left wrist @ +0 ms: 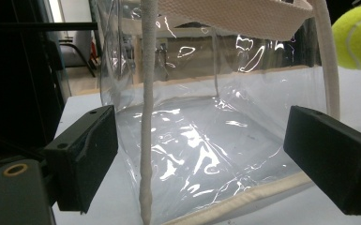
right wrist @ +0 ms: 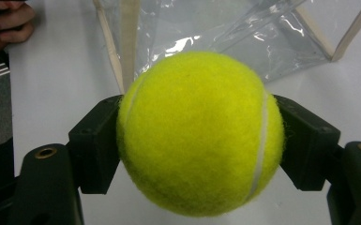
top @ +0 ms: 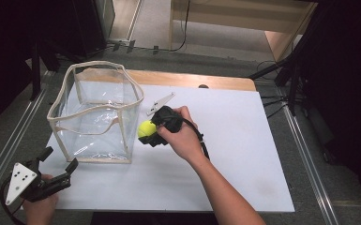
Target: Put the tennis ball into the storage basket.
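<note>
Right gripper (top: 148, 134) closed on a yellow tennis ball (top: 146, 128), held just beside the near right corner of a clear plastic bag (top: 94, 112) that stands open-topped on the white table (top: 225, 154); in the right gripper view the two black jaws press the ball (right wrist: 199, 133) at opposite sides across its widest part, the felt bulging slightly past the pads (right wrist: 96, 140); the ball appears to be clear of the table, though whether it touches the bag's wall cannot be told. Left gripper (top: 58, 159) rests low at the near left corner of the table, jaws wide apart and holding nothing; its own view looks between the jaws at the bag's near corner seam (left wrist: 146, 122) and cream fabric rim (left wrist: 244, 16), with the ball (left wrist: 356, 35) at upper right. Handling, as judged: the ball is light, springy and fuzzy, so it grips well at its equator but may squirt out if pinched off-centre; the bag is thin, soft film stiffened only by its trim, likely to buckle or slide if pushed, and is best taken by the rim or a corner seam.
</note>
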The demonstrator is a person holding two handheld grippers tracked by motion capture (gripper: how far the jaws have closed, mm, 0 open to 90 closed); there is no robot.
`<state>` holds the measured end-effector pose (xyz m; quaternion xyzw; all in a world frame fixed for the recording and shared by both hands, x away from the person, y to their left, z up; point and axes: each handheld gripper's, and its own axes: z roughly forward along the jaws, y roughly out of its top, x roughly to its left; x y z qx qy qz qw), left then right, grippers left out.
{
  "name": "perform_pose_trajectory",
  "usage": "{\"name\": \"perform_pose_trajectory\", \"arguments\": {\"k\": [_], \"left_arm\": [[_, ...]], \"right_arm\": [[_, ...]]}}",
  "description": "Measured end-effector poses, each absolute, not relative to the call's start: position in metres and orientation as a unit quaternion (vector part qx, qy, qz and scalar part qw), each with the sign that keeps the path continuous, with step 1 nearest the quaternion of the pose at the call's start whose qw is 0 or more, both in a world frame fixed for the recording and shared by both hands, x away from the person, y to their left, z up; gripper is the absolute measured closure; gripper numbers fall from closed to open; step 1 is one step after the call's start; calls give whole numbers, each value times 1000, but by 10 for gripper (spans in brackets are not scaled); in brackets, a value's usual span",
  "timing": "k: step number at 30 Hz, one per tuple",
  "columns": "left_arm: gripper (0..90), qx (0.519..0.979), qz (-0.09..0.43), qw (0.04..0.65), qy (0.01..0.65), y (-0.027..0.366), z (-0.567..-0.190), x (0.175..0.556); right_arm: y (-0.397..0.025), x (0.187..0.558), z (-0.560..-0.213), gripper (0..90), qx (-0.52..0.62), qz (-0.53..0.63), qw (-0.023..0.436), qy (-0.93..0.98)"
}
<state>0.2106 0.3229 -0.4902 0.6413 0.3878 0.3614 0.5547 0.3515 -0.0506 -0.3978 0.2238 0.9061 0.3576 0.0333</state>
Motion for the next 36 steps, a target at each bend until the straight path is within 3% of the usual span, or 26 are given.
{"name": "perform_pose_trajectory", "arguments": {"k": [36], "left_arm": [[104,642,361,554,388,323,-490,211]], "right_arm": [[-53,363,-350,238,213,371,56,902]]}}
